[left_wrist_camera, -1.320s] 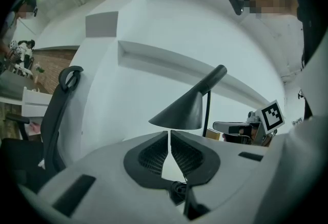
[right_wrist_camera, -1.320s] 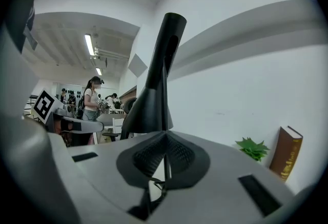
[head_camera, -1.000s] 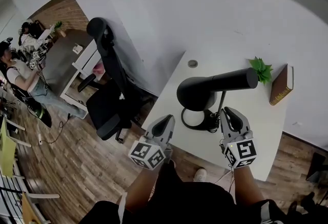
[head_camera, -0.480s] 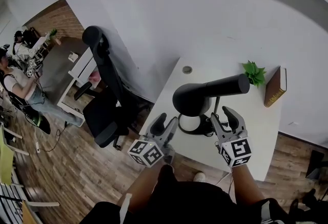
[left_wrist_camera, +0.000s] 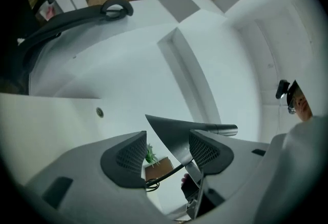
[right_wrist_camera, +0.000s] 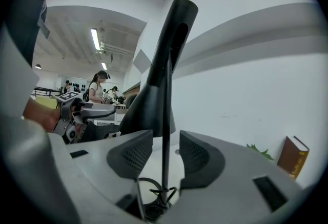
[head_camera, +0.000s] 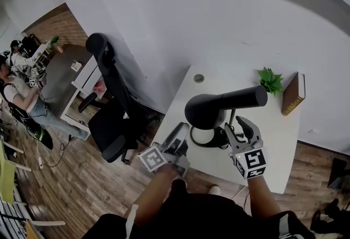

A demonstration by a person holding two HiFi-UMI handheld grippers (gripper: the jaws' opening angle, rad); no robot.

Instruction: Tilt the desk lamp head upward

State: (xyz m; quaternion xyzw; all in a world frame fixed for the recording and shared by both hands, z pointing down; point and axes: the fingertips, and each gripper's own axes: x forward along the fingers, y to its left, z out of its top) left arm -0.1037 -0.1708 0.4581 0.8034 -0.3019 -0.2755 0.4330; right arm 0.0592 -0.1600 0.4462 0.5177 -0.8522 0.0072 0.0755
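Observation:
A black desk lamp stands on the white desk point(head_camera: 273, 139): cone head point(head_camera: 205, 112) at the left end of a thick tube, thin stem, round base point(head_camera: 208, 137). My left gripper point(head_camera: 179, 135) is off the desk's front-left edge, below the head. Its jaws are opening with nothing pressed between them; the head's rim point(left_wrist_camera: 174, 133) shows beyond them. My right gripper point(head_camera: 241, 129) is open by the base, right of the stem. In the right gripper view the stem point(right_wrist_camera: 165, 130) runs up between the pads point(right_wrist_camera: 134, 154) with a gap on each side.
A small green plant point(head_camera: 269, 79) and a brown book point(head_camera: 292, 93) stand at the desk's back right by the wall. A cable grommet point(head_camera: 198, 77) is at the back left. A black office chair point(head_camera: 112, 95) stands left of the desk; people sit at far-left desks point(head_camera: 16, 85).
Both grippers have gone from shut to open. The left gripper turned and edged toward the lamp head. The right gripper stayed by the stem.

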